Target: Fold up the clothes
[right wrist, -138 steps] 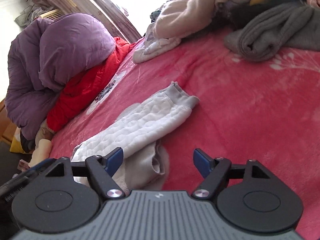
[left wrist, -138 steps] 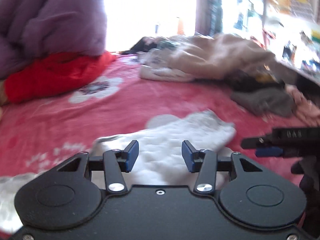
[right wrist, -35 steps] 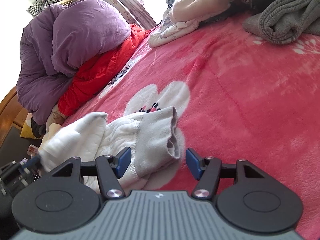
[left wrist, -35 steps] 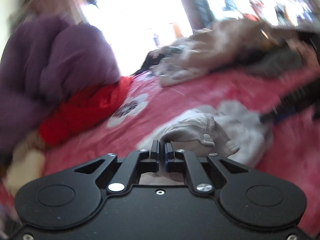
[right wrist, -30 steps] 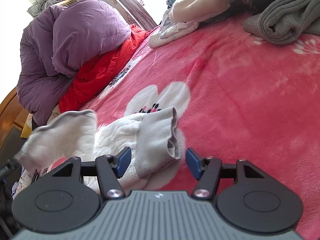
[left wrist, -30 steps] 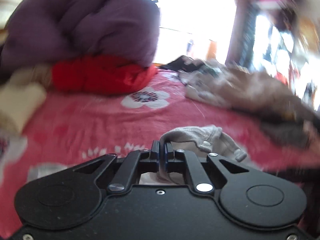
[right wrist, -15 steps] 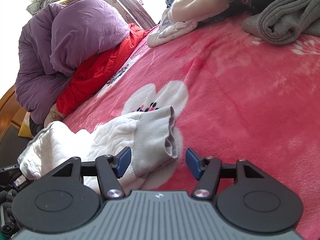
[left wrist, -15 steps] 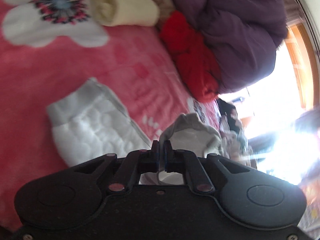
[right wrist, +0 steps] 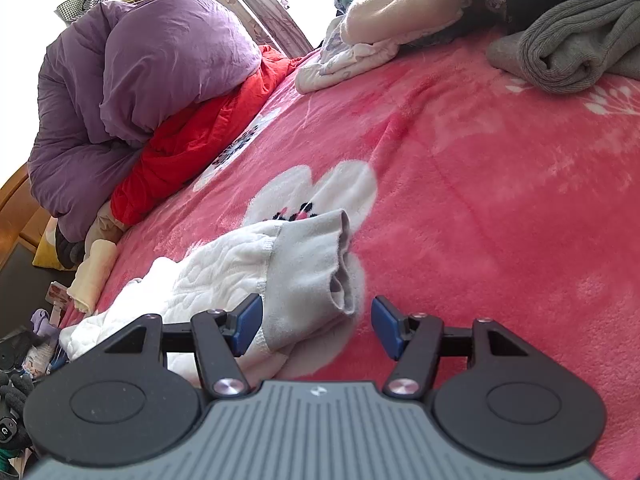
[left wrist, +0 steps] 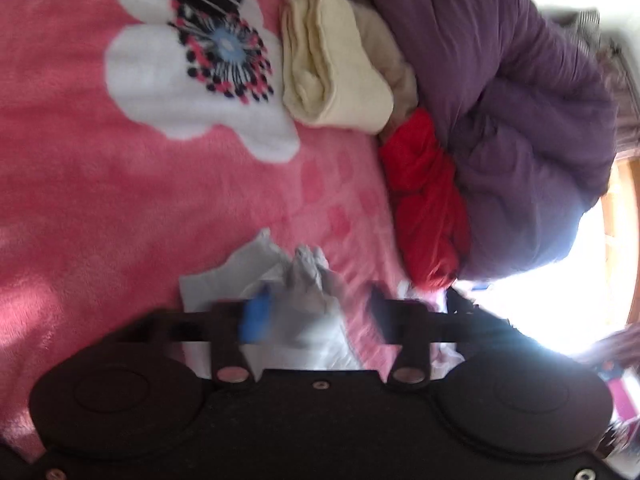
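A small white quilted garment with grey cuffs [right wrist: 256, 272] lies folded over on the pink flowered blanket [right wrist: 500, 200]. My right gripper [right wrist: 316, 324] is open, its jaws either side of the grey cuff end, low over the blanket. In the left wrist view my left gripper [left wrist: 316, 316] is open just above the same garment [left wrist: 304, 292], whose grey end lies bunched between the jaws. That view is blurred.
A purple duvet [right wrist: 152, 68] over a red jacket [right wrist: 192, 140] lies at the left. A folded cream cloth [left wrist: 336, 64] sits beside them. A pile of cream and grey clothes [right wrist: 568, 52] lies at the far right.
My left gripper, shut on the garment's end half a second ago, has opened and let it drop onto the blanket. My right gripper has stayed open and still.
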Motion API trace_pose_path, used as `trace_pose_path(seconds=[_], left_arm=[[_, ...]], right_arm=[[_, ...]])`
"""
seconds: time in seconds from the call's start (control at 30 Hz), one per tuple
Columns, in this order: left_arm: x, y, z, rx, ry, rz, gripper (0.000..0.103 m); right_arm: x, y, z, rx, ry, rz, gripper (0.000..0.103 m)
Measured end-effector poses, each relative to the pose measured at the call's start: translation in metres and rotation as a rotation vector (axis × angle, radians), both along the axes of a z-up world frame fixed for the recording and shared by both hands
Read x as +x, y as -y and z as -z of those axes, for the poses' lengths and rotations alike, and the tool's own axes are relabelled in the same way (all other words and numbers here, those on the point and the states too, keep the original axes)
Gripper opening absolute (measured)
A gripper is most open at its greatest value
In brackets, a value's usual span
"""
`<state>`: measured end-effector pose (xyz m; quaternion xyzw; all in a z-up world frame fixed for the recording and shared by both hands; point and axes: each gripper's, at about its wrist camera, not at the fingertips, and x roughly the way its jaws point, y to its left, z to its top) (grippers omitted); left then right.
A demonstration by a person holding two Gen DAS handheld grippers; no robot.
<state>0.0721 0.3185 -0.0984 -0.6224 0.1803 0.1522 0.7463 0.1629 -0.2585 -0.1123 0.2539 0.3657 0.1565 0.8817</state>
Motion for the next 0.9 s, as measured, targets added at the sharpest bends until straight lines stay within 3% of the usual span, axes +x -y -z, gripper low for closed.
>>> trace_pose_path(seconds=[0.07, 0.2, 0.27, 0.5, 0.6, 0.67, 0.7, 0.77, 0.9], left_arm=[[0.000, -0.001, -0.005, 0.007, -0.007, 0.023, 0.062], [0.010, 0.011, -0.020, 0.157, -0.153, 0.148, 0.064], [0.012, 0.016, -0.018, 0.178, -0.190, 0.182, 0.064], [0.019, 0.032, -0.010, 0.251, -0.199, 0.200, 0.059], [0.023, 0.036, -0.010, 0.282, -0.190, 0.201, 0.042], [0.025, 0.037, -0.010, 0.303, -0.184, 0.199, 0.020], [0.025, 0.037, -0.010, 0.305, -0.174, 0.195, 0.015], [0.024, 0.036, -0.011, 0.307, -0.147, 0.178, 0.008], [0.020, 0.031, -0.020, 0.319, -0.090, 0.131, 0.006]], right_arm=[[-0.001, -0.002, -0.001, -0.014, 0.011, -0.003, 0.061], [-0.007, -0.012, -0.011, -0.105, 0.086, -0.024, 0.061], [-0.010, -0.017, -0.015, -0.144, 0.119, -0.039, 0.061], [-0.024, -0.037, -0.024, -0.354, 0.230, -0.104, 0.059], [-0.030, -0.045, -0.027, -0.446, 0.275, -0.131, 0.058], [-0.034, -0.051, -0.028, -0.506, 0.305, -0.149, 0.057], [-0.037, -0.054, -0.029, -0.537, 0.320, -0.158, 0.057], [-0.041, -0.059, -0.030, -0.597, 0.348, -0.178, 0.057], [-0.051, -0.070, -0.023, -0.734, 0.403, -0.237, 0.056]])
